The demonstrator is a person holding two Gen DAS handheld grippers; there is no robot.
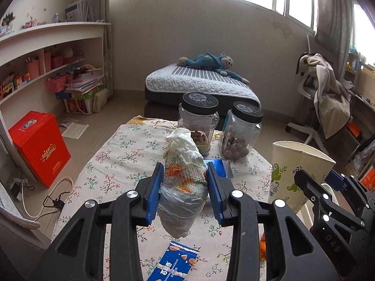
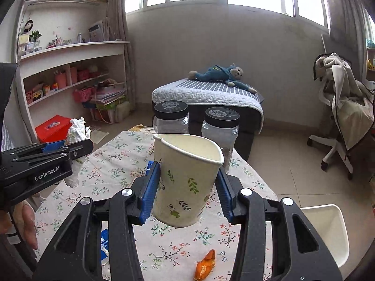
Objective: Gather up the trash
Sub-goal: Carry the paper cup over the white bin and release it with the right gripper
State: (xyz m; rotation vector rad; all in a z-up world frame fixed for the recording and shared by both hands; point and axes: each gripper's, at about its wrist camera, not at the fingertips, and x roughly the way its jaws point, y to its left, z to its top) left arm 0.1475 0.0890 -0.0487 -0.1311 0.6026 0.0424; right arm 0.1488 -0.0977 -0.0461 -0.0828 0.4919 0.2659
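With the left gripper [image 1: 184, 187] clamped on a crumpled plastic wrapper [image 1: 184, 180] and the right gripper [image 2: 186, 187] squeezing the paper cup [image 2: 187, 178] at frame centre, the next move is probably dropping the wrapper into the cup.

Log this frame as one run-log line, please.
left claw: shut on crumpled tissue wad, lifted | right claw: shut on paper cup, squeezed | on table: orange wrapper, blue packet
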